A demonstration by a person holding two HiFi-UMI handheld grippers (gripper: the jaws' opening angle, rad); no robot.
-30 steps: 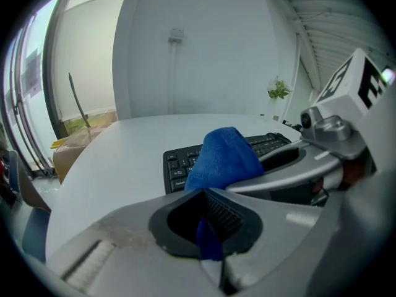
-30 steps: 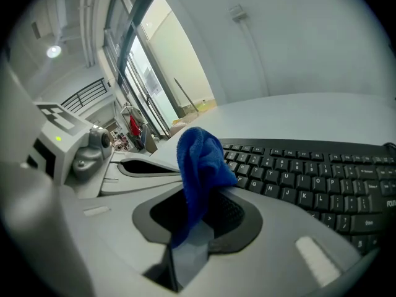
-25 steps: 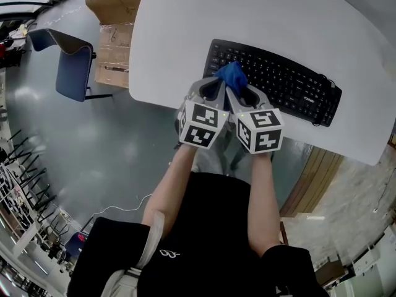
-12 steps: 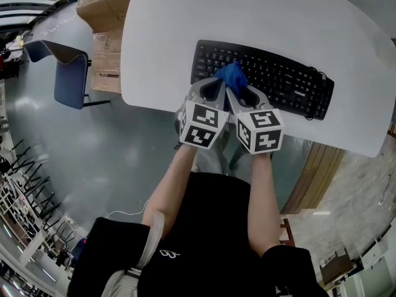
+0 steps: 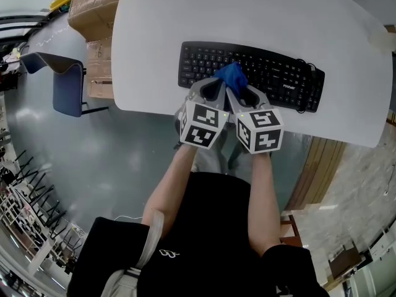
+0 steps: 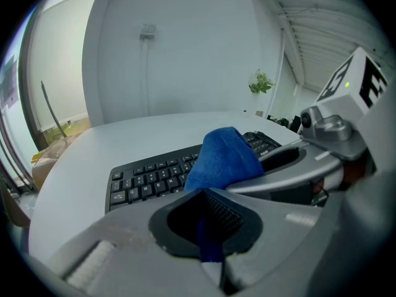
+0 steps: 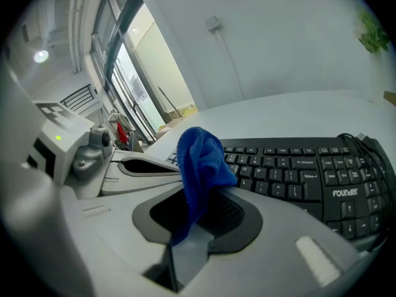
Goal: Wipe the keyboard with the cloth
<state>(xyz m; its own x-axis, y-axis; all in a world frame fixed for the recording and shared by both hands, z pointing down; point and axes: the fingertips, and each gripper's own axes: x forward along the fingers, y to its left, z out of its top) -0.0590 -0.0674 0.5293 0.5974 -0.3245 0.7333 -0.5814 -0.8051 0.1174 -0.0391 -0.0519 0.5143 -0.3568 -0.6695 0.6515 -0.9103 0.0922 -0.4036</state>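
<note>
A black keyboard (image 5: 272,79) lies on the white table (image 5: 185,17), near its front edge. A bunched blue cloth (image 5: 231,76) rests on the keys left of the keyboard's middle. My left gripper (image 5: 213,90) and right gripper (image 5: 243,93) stand side by side, tips together, both shut on the cloth. In the left gripper view the cloth (image 6: 221,159) bulges above the shut left gripper (image 6: 207,218), with the keyboard (image 6: 145,178) behind. In the right gripper view the cloth (image 7: 198,156) hangs into the right gripper (image 7: 192,221), and the keyboard (image 7: 303,175) stretches to the right.
Cardboard boxes (image 5: 93,5) and a blue chair (image 5: 68,82) stand on the grey floor left of the table. A wooden panel (image 5: 315,166) runs below the table's right edge. The keyboard cable (image 5: 312,73) leaves its far right end.
Relative to the keyboard, both grippers and the cloth have shifted rightward, from near its left end toward the middle. Both stay shut on the cloth.
</note>
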